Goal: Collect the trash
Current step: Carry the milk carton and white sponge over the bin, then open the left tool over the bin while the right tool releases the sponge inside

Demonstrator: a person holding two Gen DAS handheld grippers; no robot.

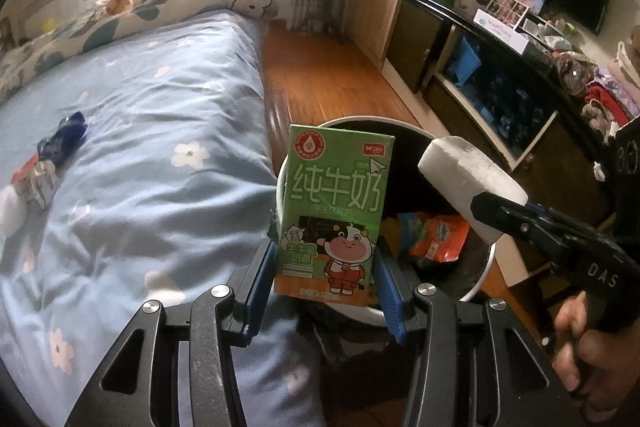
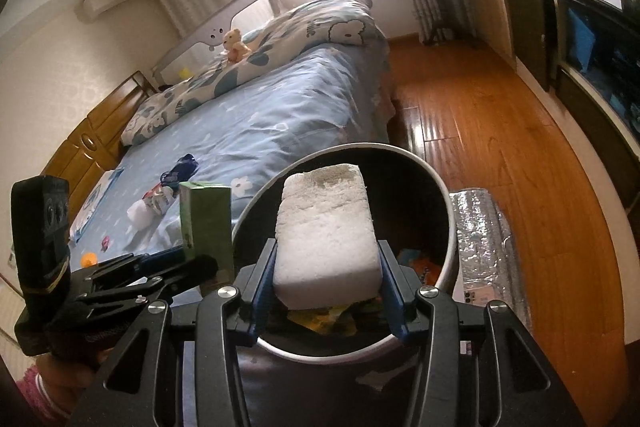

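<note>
The bed (image 2: 256,115) wears a light blue sheet (image 1: 160,99) printed with white flowers and fills the left of the room. At its far end lies a rumpled quilt (image 2: 256,59) with big flower patterns, and a small yellow stuffed bear (image 2: 236,45) sits on that quilt near the headboard. On the near left part of the sheet rest a dark blue wrapper (image 1: 64,143), a crumpled white and red wrapper (image 1: 36,179) just beside it, and a flat white and blue sheet of paper (image 2: 98,203). To the right, the wooden floor (image 2: 500,155) carries a round bin (image 2: 450,227) beside the bed's edge and a silver foil bag (image 2: 486,251) just right of the bin.
</note>
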